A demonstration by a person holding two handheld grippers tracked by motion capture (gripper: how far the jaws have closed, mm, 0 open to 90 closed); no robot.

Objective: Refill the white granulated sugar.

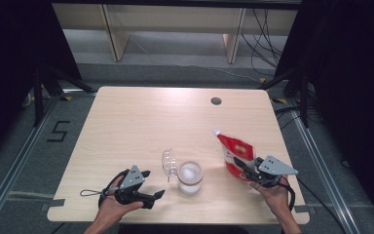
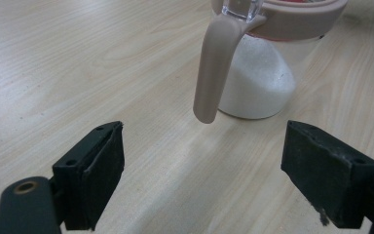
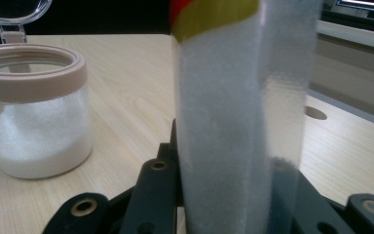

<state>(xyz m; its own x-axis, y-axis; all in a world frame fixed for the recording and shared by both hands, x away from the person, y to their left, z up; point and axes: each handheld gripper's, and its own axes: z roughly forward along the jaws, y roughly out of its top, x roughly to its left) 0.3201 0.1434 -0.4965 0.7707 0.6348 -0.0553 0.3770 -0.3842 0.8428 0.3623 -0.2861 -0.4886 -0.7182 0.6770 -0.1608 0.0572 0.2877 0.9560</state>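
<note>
A clear jar (image 1: 190,176) with a beige rim stands near the table's front edge, part full of white grains. Its clear hinged lid (image 1: 168,163) is flipped open to the left. In the left gripper view the jar (image 2: 258,83) is close ahead, its beige clasp (image 2: 216,68) hanging down the side. My left gripper (image 1: 155,183) rests just left of the jar, open (image 2: 212,170) and holding nothing. To the right of the jar, my right gripper (image 1: 242,168) is shut on a red and white pouch (image 1: 236,153) held upright. The pouch (image 3: 233,122) shows white grains through its clear side, with the jar (image 3: 36,122) off to the left.
The light wooden table (image 1: 141,122) has a round cable hole (image 1: 216,101) at its back right. Dark curtains and stands flank the table, and cables lie on the floor behind it.
</note>
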